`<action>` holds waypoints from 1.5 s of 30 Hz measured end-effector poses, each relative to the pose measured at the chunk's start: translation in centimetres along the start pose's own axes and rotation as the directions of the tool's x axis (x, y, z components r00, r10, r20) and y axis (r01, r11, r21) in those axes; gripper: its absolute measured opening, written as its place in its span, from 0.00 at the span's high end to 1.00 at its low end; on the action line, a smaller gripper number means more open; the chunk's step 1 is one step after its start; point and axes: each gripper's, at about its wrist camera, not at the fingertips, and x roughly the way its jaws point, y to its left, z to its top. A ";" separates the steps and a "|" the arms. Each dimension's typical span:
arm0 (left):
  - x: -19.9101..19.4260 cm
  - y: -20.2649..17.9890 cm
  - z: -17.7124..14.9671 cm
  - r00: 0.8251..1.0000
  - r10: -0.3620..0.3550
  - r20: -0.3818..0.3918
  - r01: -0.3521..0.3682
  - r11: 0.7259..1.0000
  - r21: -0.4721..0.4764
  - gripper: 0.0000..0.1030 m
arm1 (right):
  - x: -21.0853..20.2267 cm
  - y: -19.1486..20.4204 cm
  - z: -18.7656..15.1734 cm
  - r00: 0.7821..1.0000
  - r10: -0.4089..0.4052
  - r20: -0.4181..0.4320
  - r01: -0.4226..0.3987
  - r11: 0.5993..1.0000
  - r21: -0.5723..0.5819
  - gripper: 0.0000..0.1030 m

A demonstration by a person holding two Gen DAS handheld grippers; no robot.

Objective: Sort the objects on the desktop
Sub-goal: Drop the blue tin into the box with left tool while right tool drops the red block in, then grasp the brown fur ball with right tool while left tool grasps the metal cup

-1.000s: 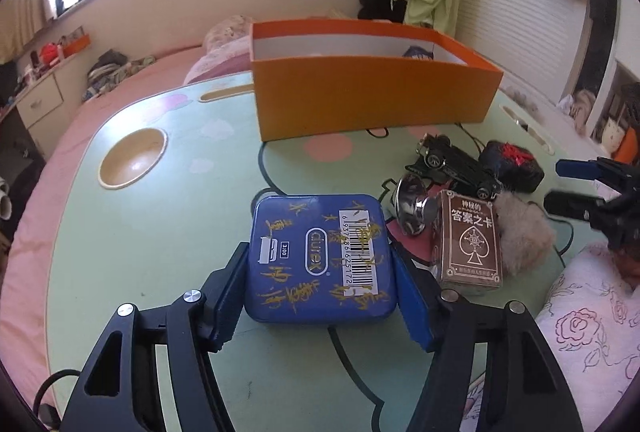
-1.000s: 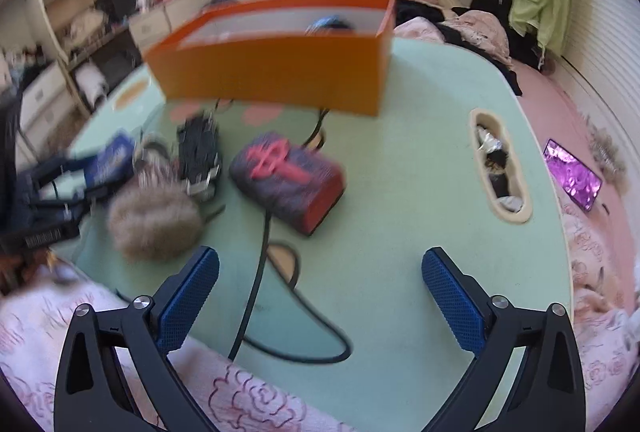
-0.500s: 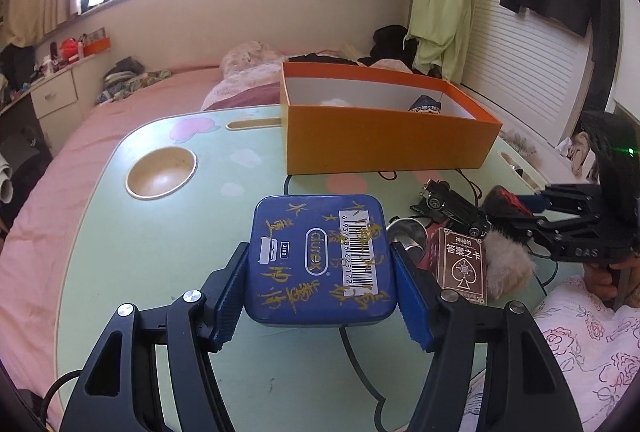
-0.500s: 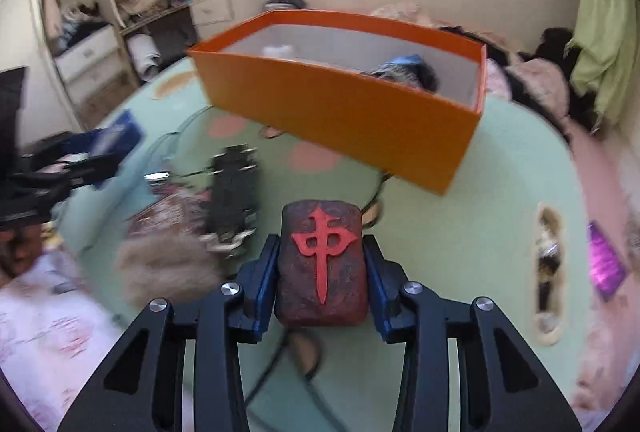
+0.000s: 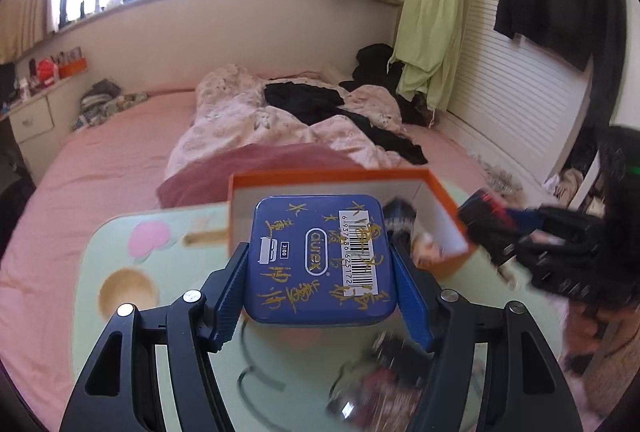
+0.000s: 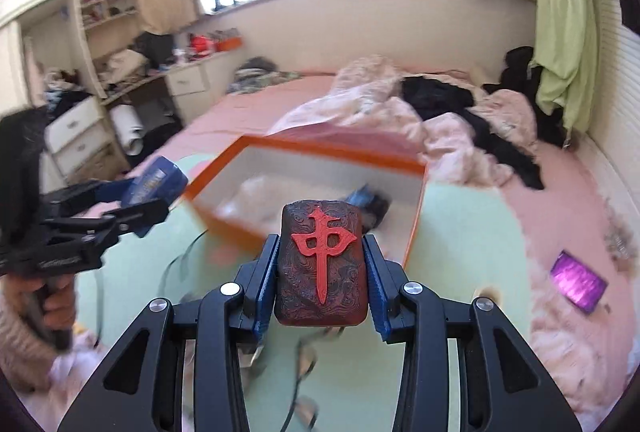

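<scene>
Both lifted since before: blue tin [image 5: 320, 258], red-marked block [image 6: 322, 264], toward orange box [image 5: 444, 216].

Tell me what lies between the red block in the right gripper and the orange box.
Right wrist view: only bare green table separates the red block from the orange box.

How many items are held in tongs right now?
2. The blue tin sits clamped in the left tongs, in front of the orange box. The dark red block with a red character is clamped in the right tongs.
</scene>
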 end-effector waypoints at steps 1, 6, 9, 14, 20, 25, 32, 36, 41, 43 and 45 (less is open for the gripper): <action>1.1 0.2 1.0 1.000 -0.007 -0.014 0.007 1.000 -0.026 0.35 | 1.5 -0.3 1.0 1.000 -0.006 -0.022 0.006 1.000 0.021 0.61; 5.8 1.6 2.7 0.994 0.014 -0.107 -0.028 0.990 -0.136 0.31 | 5.4 -1.9 3.8 0.995 -0.088 -0.051 0.093 0.991 0.093 0.60; 4.5 1.5 1.4 0.997 -0.010 -0.073 0.000 0.992 -0.127 0.22 | 4.4 -2.3 3.3 0.997 -0.042 -0.058 0.050 0.989 0.142 0.51; 0.2 0.8 -2.0 0.999 0.024 -0.030 -0.025 0.999 -0.039 0.10 | 0.1 -1.0 0.0 0.998 -0.058 0.010 0.057 0.995 0.085 0.25; -2.0 0.5 -8.8 0.988 0.048 -0.145 -0.041 0.998 0.055 0.08 | -0.4 0.1 -8.1 0.983 -0.017 -0.182 0.026 0.998 0.050 0.24; -1.5 1.9 -14.3 0.976 0.071 -0.205 -0.059 0.996 0.065 0.00 | 1.8 0.3 -12.5 0.967 -0.157 -0.201 0.152 0.988 -0.040 0.15; -1.3 3.2 -14.9 0.979 0.028 -0.202 -0.030 1.000 -0.004 0.00 | 4.1 -0.4 -14.5 0.982 -0.082 -0.171 0.080 0.997 -0.016 0.13; -1.6 3.2 -15.2 0.985 0.014 -0.173 -0.018 1.000 -0.019 0.00 | 3.5 0.3 -14.9 0.994 0.079 -0.080 -0.082 0.996 -0.042 0.13; -2.0 3.5 -14.7 0.987 0.009 -0.161 -0.014 1.000 -0.028 0.00 | 6.6 4.6 -16.2 0.970 0.170 -0.176 -0.209 0.949 -0.235 0.31; -2.1 3.6 -14.6 0.988 0.009 -0.155 -0.013 1.000 -0.026 0.00 | 8.5 5.0 -16.8 0.953 0.187 -0.239 -0.246 0.937 -0.247 0.59; -2.3 3.5 -14.4 0.990 0.006 -0.141 -0.009 1.000 -0.021 0.00 | 9.1 4.5 -17.2 0.949 0.211 -0.235 -0.265 0.937 -0.229 0.59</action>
